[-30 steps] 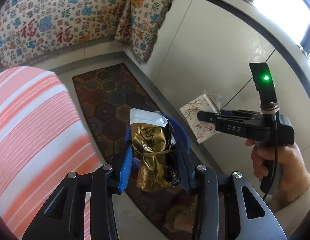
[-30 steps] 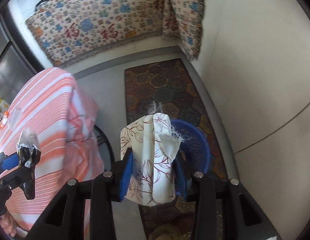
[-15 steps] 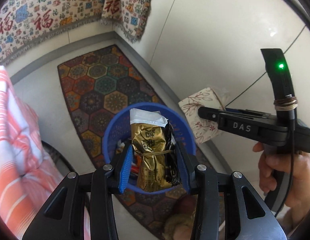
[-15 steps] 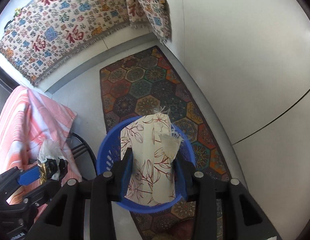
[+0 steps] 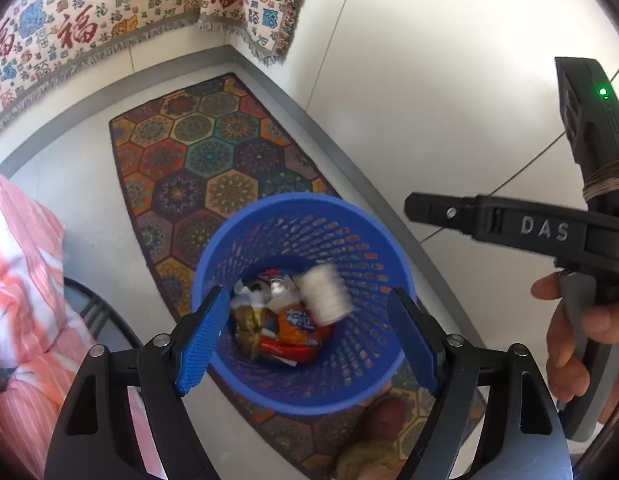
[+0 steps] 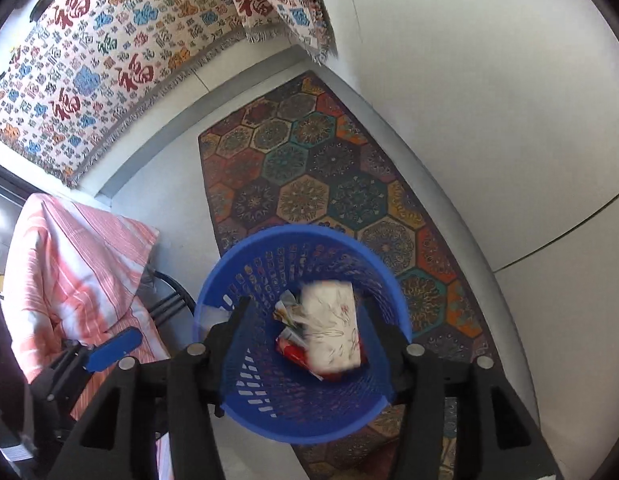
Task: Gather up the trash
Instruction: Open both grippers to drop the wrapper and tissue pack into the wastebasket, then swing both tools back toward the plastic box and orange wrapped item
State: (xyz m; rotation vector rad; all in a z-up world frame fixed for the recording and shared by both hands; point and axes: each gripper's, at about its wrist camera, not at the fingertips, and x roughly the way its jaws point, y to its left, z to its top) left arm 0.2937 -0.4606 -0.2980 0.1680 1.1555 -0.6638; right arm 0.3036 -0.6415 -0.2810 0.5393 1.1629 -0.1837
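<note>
Left fingers: spread wide, blue pads at lower left and lower right of the left view, holding nothing; they frame the bin's mouth from above.
Right fingers: spread wide and empty in the right view, black tips either side of the bin; in the left view the same tool juts in from the right edge, marked DAS, gripped by a hand.
Tissue pack: white with a floral print, blurred, inside the bin between the right fingers, on top of the other trash; in the left view it shows as a pale blurred shape right of centre.
Gold wrapper: in the bin's bottom, left side, beside an orange packet.
Bin: blue perforated plastic, round, lower centre of both views, standing on the rug.
Rug: hexagon pattern, many colours, running from the frame's centre up toward the wall corner.
Striped cloth: orange and white, at the left edge of both views.
Hanging cloth: cream with red characters, upper left, draped across the wall corner.
</note>
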